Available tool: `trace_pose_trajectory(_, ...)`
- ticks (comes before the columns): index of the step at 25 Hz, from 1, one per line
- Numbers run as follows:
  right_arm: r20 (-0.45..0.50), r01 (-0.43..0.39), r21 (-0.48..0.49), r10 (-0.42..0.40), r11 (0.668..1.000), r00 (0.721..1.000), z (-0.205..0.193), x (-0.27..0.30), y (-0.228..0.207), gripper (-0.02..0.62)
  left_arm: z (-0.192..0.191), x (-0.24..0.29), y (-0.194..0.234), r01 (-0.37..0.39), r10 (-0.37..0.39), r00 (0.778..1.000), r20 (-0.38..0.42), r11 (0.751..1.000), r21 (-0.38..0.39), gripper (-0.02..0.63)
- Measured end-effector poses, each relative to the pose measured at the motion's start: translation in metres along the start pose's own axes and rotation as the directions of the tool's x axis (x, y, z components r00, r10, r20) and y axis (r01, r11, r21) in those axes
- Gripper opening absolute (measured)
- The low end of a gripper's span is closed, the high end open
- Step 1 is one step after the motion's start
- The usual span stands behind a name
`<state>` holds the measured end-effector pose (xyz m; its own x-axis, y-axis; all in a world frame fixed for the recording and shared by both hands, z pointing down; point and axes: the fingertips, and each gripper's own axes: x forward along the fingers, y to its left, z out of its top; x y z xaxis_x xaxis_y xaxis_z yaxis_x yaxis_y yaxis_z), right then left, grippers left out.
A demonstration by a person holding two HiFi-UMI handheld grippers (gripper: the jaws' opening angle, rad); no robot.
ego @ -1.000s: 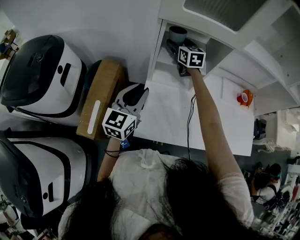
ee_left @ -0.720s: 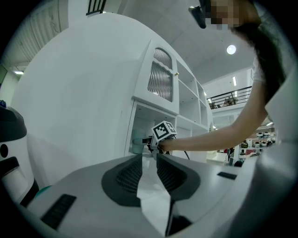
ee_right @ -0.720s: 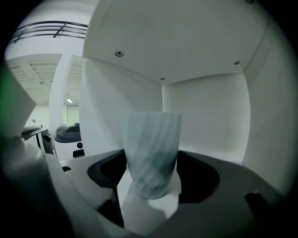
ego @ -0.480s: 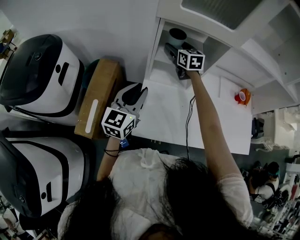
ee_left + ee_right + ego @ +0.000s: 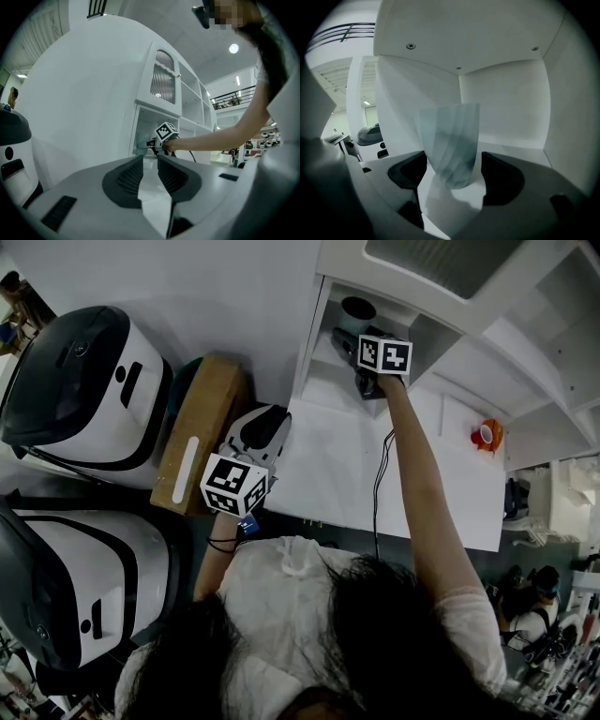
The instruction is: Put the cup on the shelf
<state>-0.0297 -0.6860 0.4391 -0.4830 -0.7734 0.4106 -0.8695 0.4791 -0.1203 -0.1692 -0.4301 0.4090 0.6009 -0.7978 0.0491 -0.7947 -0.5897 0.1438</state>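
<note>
A pale ribbed cup (image 5: 450, 140) stands upright on the floor of a white shelf compartment (image 5: 511, 150). My right gripper (image 5: 453, 166) is open, with one jaw on each side of the cup's base and a gap on both sides. In the head view the cup (image 5: 357, 310) sits deep in the shelf (image 5: 319, 381), and the right gripper (image 5: 345, 334) reaches in at arm's length. My left gripper (image 5: 267, 423) hovers low over the table's left edge. Its jaws (image 5: 150, 161) stand almost together and hold nothing.
Two large white and black appliances (image 5: 84, 390) (image 5: 75, 587) stand at the left, with a brown box (image 5: 202, 427) beside them. An orange cup (image 5: 487, 435) sits on the white table (image 5: 441, 493) at the right. A cable (image 5: 380, 474) trails along the right arm.
The left gripper has drifted slightly left. The right gripper and the cup stay in the shelf compartment.
</note>
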Motion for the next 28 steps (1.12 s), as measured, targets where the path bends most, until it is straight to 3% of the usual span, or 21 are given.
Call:
trace_pose_trajectory(5, -0.026, 0.013, 0.013, -0.012, 1.000, 1.000, -0.009, -0.016, -0.004, 0.345, 0.000, -0.002, -0.002, -0.007, 0.007, 1.000, 0.001, 1.000, -0.003, 0.092)
trace_pose_trajectory(9, 0.056, -0.020, 0.009, 0.019, 1.000, 0.998, -0.005, -0.043, 0.007, 0.345, -0.002, -0.003, -0.010, -0.004, 0.004, 1.000, -0.003, 1.000, -0.002, 0.092)
trace_pose_trajectory(17, 0.144, -0.055, -0.107, 0.070, 0.993, 0.987, -0.028, -0.120, 0.041, 0.344, -0.007, -0.002, -0.043, 0.013, -0.013, 1.000, -0.017, 1.000, 0.000, 0.092)
trace_pose_trajectory(28, 0.254, -0.139, -0.025, 0.140, 0.990, 0.957, -0.086, -0.242, 0.084, 0.344, -0.022, -0.007, -0.114, 0.025, -0.025, 0.999, -0.042, 1.000, -0.002, 0.092)
